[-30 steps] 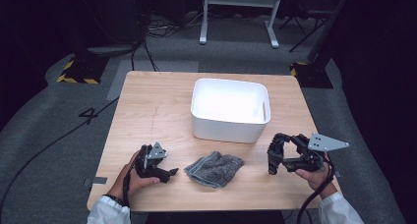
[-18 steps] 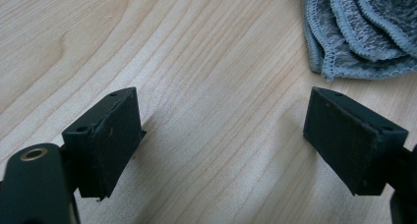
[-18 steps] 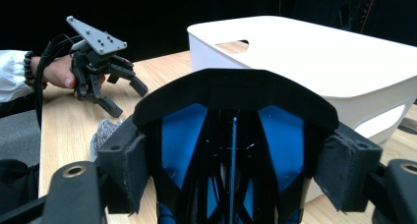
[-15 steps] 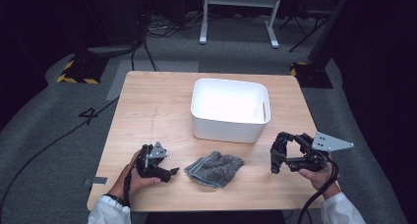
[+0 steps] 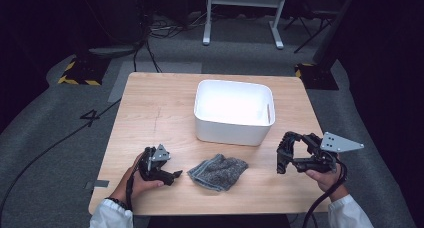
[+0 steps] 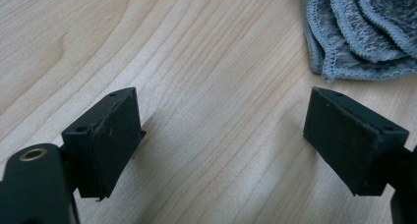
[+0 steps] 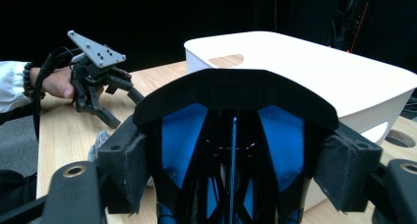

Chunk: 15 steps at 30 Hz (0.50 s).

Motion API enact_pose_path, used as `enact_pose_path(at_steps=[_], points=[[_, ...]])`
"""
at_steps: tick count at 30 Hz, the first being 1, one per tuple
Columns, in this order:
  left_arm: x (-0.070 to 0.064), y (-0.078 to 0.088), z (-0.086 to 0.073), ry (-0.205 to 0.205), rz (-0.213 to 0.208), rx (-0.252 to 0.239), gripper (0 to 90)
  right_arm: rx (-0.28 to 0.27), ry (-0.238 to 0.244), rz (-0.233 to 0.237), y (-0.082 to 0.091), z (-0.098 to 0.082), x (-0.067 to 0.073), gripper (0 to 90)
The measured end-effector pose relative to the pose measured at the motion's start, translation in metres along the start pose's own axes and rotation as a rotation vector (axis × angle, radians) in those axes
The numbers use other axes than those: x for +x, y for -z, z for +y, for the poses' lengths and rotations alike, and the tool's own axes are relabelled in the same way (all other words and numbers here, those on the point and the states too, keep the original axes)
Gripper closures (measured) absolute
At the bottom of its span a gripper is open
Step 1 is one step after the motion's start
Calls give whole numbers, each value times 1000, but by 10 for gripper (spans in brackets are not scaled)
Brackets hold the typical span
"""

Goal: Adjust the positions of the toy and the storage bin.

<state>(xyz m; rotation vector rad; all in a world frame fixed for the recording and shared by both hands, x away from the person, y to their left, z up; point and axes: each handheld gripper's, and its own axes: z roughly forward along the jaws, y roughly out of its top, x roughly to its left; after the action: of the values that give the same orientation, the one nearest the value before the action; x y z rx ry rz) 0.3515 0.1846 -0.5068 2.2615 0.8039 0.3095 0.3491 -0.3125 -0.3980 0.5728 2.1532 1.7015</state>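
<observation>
High view: crumpled grey terry cloth [image 5: 218, 171] lies on the pale wooden table [image 5: 160, 108], in front of the white plastic bin [image 5: 234, 111]. Left gripper [image 5: 171, 176], jaws apart, sits just beside it; right gripper [image 5: 283, 157], also spread, hovers clear. Risk: pinching only a hem, so the cloth slips free.

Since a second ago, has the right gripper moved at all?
Yes, slightly. In the high view the right gripper has drifted toward the table's near edge, away from the white bin, and now hangs lower against the bin's front wall.
</observation>
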Motion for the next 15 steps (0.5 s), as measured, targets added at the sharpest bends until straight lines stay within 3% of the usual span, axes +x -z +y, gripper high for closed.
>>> enact_pose_path(at_steps=[15], points=[[0, 0, 0, 0, 0, 0, 145, -36, 18, -41, 14, 30, -9, 254]])
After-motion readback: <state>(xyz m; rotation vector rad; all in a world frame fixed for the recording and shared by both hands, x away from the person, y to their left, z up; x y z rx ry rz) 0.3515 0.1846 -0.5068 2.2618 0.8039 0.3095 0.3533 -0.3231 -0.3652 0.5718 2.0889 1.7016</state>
